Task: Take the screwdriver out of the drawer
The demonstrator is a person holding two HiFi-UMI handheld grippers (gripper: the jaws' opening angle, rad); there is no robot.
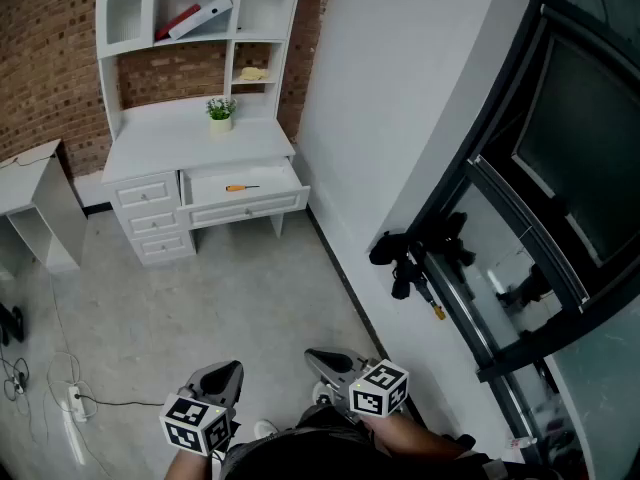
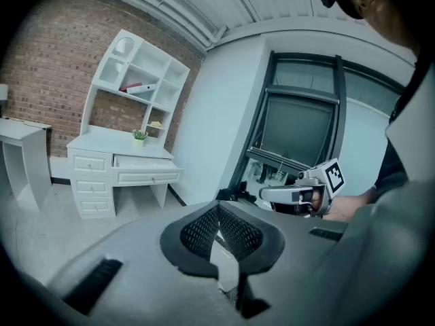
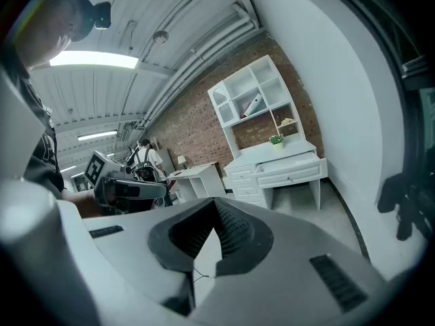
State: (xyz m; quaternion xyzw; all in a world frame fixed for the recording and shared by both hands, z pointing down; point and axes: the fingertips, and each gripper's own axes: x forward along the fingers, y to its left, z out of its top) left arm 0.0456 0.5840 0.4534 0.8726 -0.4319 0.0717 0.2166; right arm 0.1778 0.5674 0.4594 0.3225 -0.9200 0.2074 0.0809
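A white desk point(image 1: 160, 148) with a hutch stands far off against the brick wall. Its top drawer point(image 1: 245, 206) is pulled out. A screwdriver point(image 1: 242, 187) with an orange handle lies inside it. Both grippers are low at the near edge of the head view, well away from the desk. My left gripper point(image 1: 228, 370) is shut with nothing between its jaws point(image 2: 218, 212). My right gripper point(image 1: 318, 358) is likewise shut and empty point(image 3: 216, 209). Both point roughly toward the desk point(image 2: 122, 156), whose open drawer point(image 3: 291, 175) shows in the right gripper view.
A small potted plant point(image 1: 221, 114) sits on the desktop, and binders point(image 1: 195, 18) lean in the hutch. A low white table point(image 1: 35, 203) stands left. A power strip with cable point(image 1: 75, 403) lies on the floor. A white wall and black-framed glazing point(image 1: 520, 218) run along the right.
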